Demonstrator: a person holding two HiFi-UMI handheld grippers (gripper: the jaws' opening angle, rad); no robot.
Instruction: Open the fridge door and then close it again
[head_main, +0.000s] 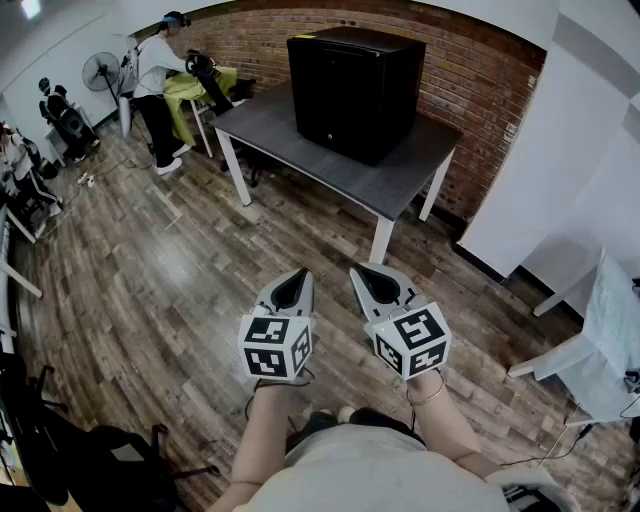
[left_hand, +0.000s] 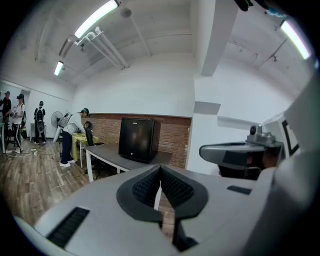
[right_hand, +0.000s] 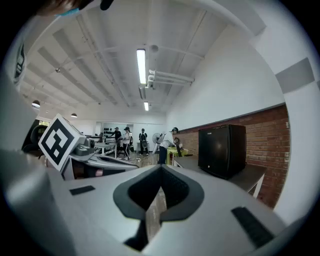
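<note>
Black mini fridge (head_main: 355, 90), door closed, stands on grey counter (head_main: 400, 180) upper centre; left claw (head_main: 291, 290) and right claw (head_main: 375, 283) both closed, empty, well short of it.

Here's the fridge (head_main: 360, 90), a small black cube of a unit, standing upright on the dark grey table (head_main: 400, 188) with white legs. It sits toward the far side of the tabletop, close to the brick wall (head_main: 480, 75), with bare table in front of it and to its left. Its door (head_main: 325, 100) is shut, flush with the body all round, a smooth glossy black face with a tiny pale mark low down near one corner. The flat top is matt black. The body is square to the table and not tilted.
</note>
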